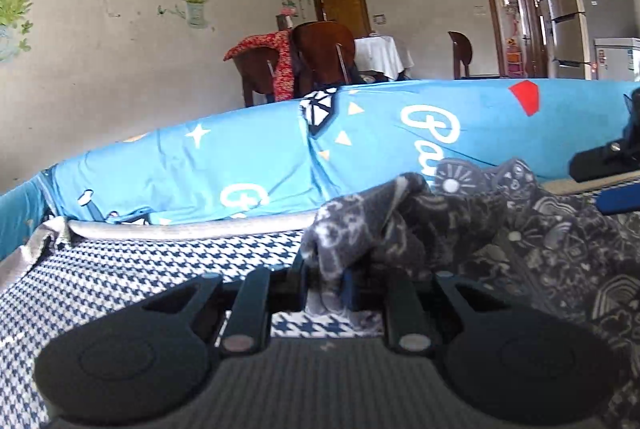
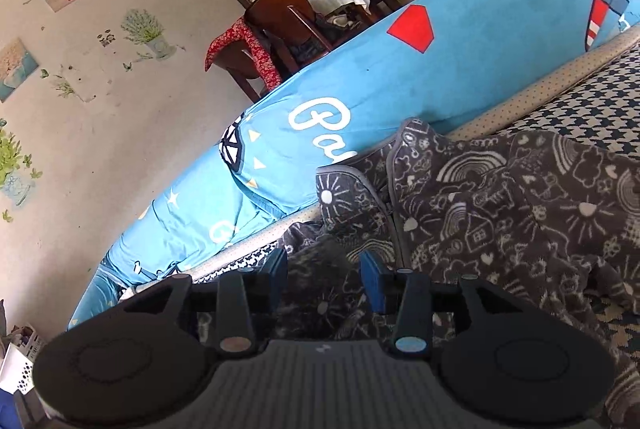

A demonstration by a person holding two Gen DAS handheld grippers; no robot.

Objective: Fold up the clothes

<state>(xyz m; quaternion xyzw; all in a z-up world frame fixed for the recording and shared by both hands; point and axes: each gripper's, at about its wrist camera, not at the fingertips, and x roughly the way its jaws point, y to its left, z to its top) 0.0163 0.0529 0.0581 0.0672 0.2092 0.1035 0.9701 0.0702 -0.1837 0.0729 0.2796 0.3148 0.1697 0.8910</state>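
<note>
left gripper — jaws closed on a bunched fold of the dark patterned garment, the rest spread ahead and right of them | right gripper — jaws parted, garment seen beneath and between, contact apparently none | houndstooth surface under both | blue cushion beyond

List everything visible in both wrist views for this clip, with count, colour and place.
garment: one, dark grey with white doodles, crumpled on the houndstooth surface
houndstooth surface: one, blue-white, under the grippers
blue cover: one, bright blue with white lettering, behind the surface
wooden chairs: three, dark brown, background
red cloth: one, draped on a chair
fridge: one, silver, far right
left gripper: shut on a garment fold
right gripper: open over the garment
</note>
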